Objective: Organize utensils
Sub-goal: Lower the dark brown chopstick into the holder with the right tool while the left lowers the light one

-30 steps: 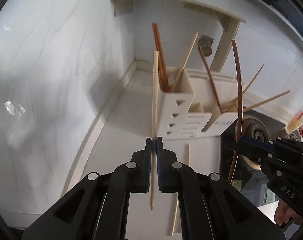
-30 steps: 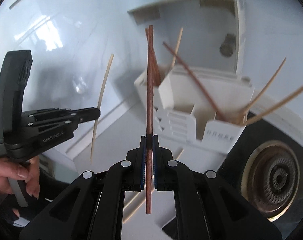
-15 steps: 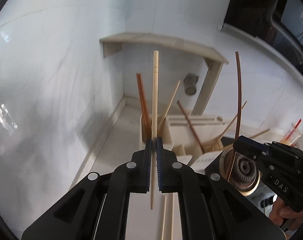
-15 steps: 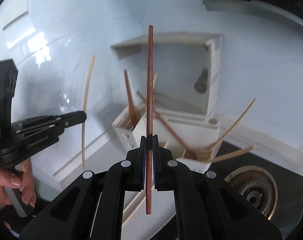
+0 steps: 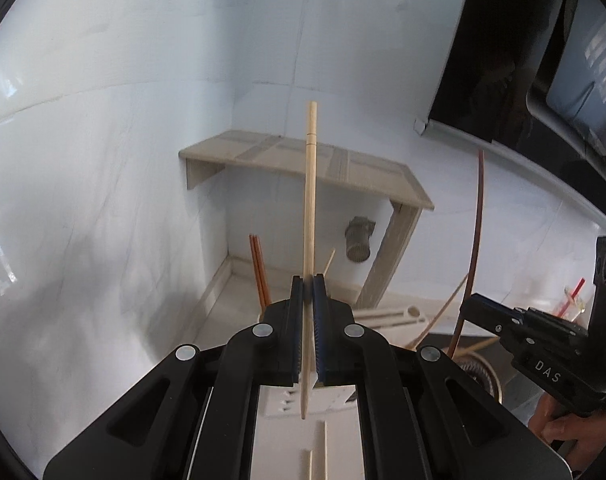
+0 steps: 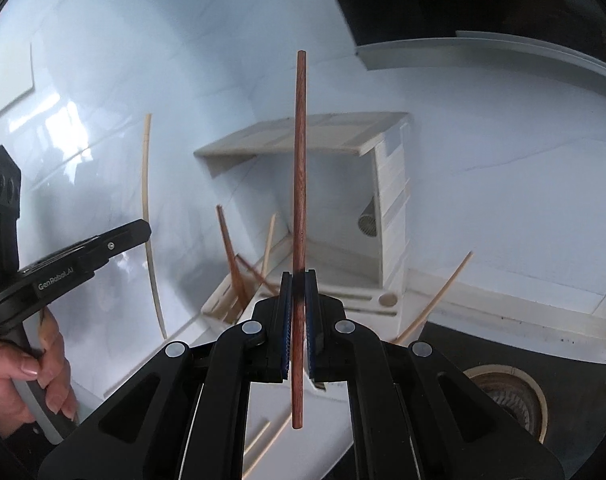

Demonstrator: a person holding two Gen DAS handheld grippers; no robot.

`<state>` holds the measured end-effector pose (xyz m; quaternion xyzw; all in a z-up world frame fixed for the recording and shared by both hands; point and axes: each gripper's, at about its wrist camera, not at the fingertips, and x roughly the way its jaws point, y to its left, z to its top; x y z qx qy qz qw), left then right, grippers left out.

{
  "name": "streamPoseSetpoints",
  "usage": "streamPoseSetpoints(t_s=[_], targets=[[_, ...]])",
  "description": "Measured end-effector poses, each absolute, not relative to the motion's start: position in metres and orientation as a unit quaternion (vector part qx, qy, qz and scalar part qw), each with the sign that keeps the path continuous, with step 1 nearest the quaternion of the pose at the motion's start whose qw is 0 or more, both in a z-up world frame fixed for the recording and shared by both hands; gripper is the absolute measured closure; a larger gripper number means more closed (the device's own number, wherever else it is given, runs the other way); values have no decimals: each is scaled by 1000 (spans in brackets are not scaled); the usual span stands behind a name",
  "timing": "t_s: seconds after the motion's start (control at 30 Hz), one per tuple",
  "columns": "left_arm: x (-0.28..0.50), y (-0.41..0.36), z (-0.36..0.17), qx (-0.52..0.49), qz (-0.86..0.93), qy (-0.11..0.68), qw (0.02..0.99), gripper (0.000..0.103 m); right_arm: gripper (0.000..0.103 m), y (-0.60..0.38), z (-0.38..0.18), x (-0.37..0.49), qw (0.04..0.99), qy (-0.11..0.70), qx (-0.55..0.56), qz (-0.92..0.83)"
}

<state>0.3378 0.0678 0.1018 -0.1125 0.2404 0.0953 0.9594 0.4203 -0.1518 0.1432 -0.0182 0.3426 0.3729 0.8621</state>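
L tongs [image 5: 308,280] clenched on pale chopstick [image 5: 310,208], stick upright, tip above shelf [image 5: 303,160], lower end poking out below pads. R tongs [image 6: 299,276] clenched on dark brown chopstick [image 6: 299,168], also upright. Both held over white utensil holder [image 6: 223,300] in bench corner by tiled wall; more chopsticks [image 6: 233,256] already in holder, leaning. Two loose pale sticks [image 5: 323,452] lie on bench. Hand [image 6: 27,380] grips L handle. Gas burner [image 6: 507,396] at R.

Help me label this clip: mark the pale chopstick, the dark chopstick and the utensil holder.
pale chopstick [image 5: 310,200], left wrist view, mid shaft
dark chopstick [image 6: 300,160], right wrist view, mid shaft
utensil holder [image 6: 219,300], right wrist view, left wall
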Motion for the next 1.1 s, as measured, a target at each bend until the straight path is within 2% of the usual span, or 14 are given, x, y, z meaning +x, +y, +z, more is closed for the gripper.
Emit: streamPoseSetpoints(t_s=[0.6, 1.1], targets=[[368, 80, 100, -126, 99, 231, 960, 99, 96, -169, 144, 441, 901, 264, 0, 343], [380, 96, 91, -143, 97, 231, 958, 99, 96, -166, 126, 446, 902, 262, 5, 343]])
